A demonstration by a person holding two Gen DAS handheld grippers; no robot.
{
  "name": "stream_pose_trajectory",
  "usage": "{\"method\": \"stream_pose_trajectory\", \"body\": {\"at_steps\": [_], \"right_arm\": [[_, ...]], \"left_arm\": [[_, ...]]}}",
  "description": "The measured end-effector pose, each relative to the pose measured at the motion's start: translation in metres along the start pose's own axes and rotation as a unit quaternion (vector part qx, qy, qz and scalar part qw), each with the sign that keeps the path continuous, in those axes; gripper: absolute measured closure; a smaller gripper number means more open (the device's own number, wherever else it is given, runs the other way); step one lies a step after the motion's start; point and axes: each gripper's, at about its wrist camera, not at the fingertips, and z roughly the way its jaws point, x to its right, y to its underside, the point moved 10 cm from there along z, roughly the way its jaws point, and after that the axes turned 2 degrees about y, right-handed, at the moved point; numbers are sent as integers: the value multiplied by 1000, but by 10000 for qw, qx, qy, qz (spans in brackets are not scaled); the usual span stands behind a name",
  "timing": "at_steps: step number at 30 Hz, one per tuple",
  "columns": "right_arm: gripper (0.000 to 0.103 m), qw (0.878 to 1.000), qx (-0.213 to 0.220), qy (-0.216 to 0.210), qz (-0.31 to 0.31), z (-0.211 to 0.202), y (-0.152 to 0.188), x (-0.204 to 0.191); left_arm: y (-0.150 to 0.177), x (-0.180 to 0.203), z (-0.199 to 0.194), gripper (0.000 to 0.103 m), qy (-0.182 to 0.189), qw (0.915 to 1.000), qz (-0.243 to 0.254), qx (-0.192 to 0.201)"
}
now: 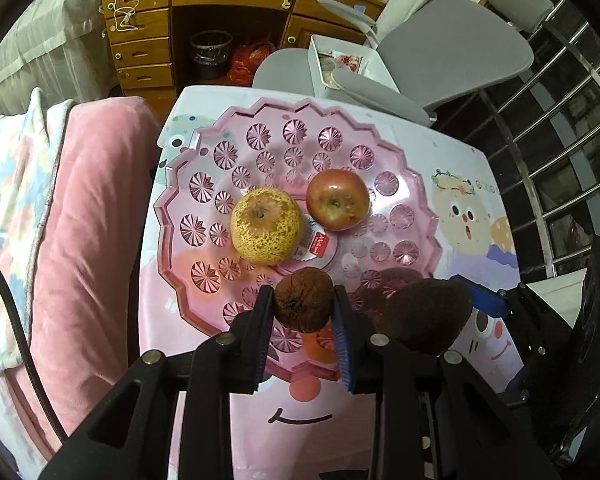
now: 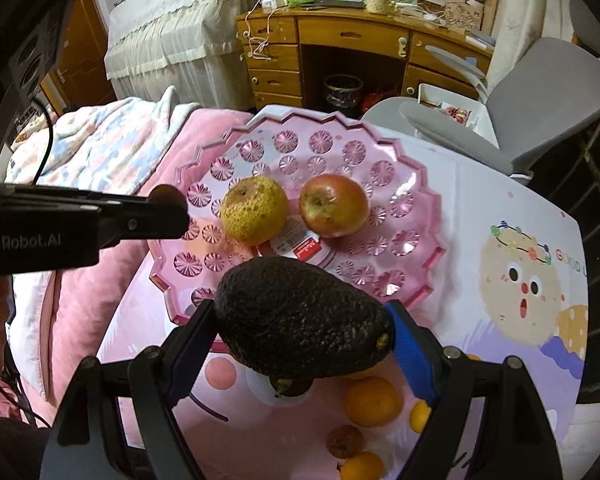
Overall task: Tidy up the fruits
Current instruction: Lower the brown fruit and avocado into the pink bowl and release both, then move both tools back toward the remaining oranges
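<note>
- Left wrist view: your left gripper (image 1: 303, 308) is pinching one small brown wrinkled fruit (image 1: 303, 300) between its pads, held over the near edge of the pink tray (image 1: 412, 184). The tray's open middle lies straight ahead of the fingers and below them, so I judge that the coming move is a short carry forward and down. Two fruits already sit there, a yellow speckled pear (image 1: 266, 226) and a red apple (image 1: 337, 199), close side by side.
- Right wrist view: your right gripper (image 2: 300, 332) clamps one dark avocado (image 2: 304, 320), its long axis running across, from one pad to the other. It hangs at the tray's near edge too, about as near as the left one. The free floor is on the tray's right side, beside the apple.
- Same view, on the table's near edge below the avocado: three oranges (image 2: 373, 401) and one small brown fruit (image 2: 344, 441) still wait.
</note>
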Motion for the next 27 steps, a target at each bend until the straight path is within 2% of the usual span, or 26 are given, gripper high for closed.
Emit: {"method": "stream_pose_trajectory", "body": {"at_steps": [1, 3, 4, 6, 8, 10, 17, 27], "right_arm": [[19, 10000, -25, -18, 0, 3, 1, -2], [19, 9999, -116, -42, 18, 8, 2, -5], [19, 9999, -166, -33, 21, 11, 4, -5], [18, 10000, 8, -53, 75, 8, 0, -6], [12, 9996, 219, -120, 152, 0, -4, -6], [9, 9994, 275, -59, 184, -5, -5, -4], [9, 9991, 273, 24, 334, -19, 4, 12], [9, 9984, 352, 32, 443, -57, 36, 36]], "left_arm": [[0, -1, 1, 68, -5, 10000, -9, -21], [0, -3, 2, 47, -43, 10000, -22, -46], [0, -2, 0, 44, -59, 10000, -13, -28], [0, -2, -3, 34, -97, 10000, 5, 6], [1, -3, -7, 31, -138, 9999, 9, 21], [3, -3, -10, 28, -176, 9998, -7, 13], [13, 2, -26, 22, -300, 9995, -41, 88], [37, 29, -58, 20, -457, 9984, -116, 295]]}}
